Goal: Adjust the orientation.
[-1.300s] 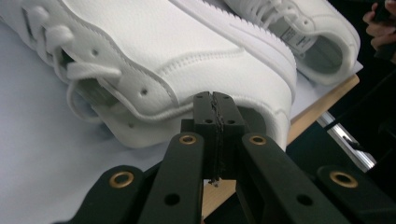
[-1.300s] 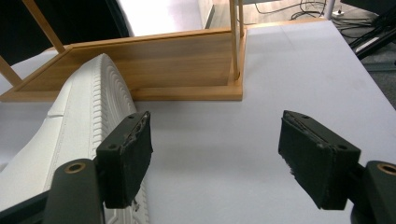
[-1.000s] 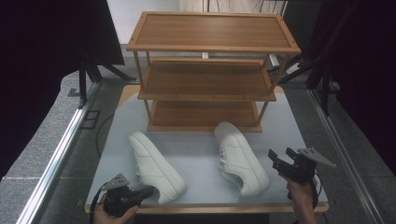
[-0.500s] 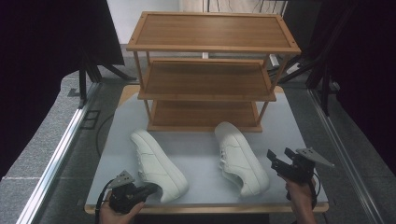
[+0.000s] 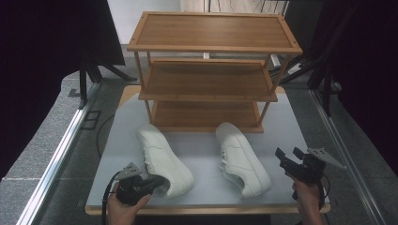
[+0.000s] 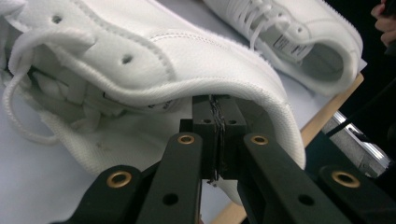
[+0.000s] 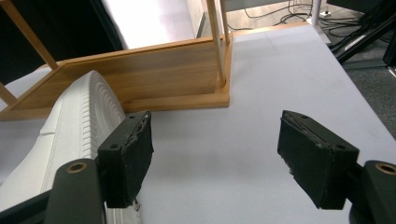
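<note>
Two white shoes lie on the pale table (image 5: 202, 150) in front of a three-tier wooden rack (image 5: 211, 79). My left gripper (image 5: 154, 183) is shut on the heel collar of the left shoe (image 5: 162, 157). In the left gripper view the jaws (image 6: 217, 135) pinch the padded rim of that shoe (image 6: 163, 60), and the other shoe (image 6: 299, 37) lies beyond. My right gripper (image 5: 288, 157) stands open just right of the right shoe (image 5: 241, 157), apart from it. The right gripper view has that shoe's sole (image 7: 70, 140) beside the left jaw of the gripper (image 7: 215, 154), with bare table between the pads.
The rack's bottom shelf (image 7: 140, 79) rests on the table close behind the shoes. The table's wooden front edge (image 5: 206, 210) runs just ahead of both hands. A metal rail (image 5: 61, 154) and grey floor lie to the left. Cables lie behind the rack.
My left gripper has moved a little right and up with the left shoe's heel in it, and the shoe has shifted with it. The right gripper has stayed put.
</note>
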Available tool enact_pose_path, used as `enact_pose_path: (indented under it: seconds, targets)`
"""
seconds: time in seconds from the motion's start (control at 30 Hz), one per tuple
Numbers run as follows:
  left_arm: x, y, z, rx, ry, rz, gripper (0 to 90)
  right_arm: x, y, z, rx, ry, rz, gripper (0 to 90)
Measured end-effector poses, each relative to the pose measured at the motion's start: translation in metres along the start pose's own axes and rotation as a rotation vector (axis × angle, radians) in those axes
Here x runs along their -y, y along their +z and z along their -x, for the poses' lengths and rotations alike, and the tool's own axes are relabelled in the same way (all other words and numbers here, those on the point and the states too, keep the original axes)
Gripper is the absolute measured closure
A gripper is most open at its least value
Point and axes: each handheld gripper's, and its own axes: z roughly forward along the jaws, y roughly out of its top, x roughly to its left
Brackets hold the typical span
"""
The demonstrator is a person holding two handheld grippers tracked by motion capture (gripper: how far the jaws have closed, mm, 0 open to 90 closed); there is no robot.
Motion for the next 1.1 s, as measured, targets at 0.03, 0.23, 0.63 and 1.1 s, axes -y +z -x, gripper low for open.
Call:
enact_pose_path:
  seconds: [0.03,0.23,0.63,1.1]
  targets:
    - [-0.002,0.001,0.000,0.001,0.000,0.004,88.5,0.000,0.000,0.000,0.000,0.000,0.000,26.8]
    - [-0.027,0.020,0.002,0.026,0.016,0.013,87.9,0.000,-0.001,0.001,0.006,0.002,0.002,26.9]
    - [-0.060,0.044,0.024,0.042,0.085,0.039,85.8,0.001,-0.004,0.009,0.030,0.023,0.007,27.0]
    - [-0.051,0.100,0.025,-0.012,0.089,-0.093,87.3,0.003,-0.002,0.004,0.022,0.014,-0.002,27.0]
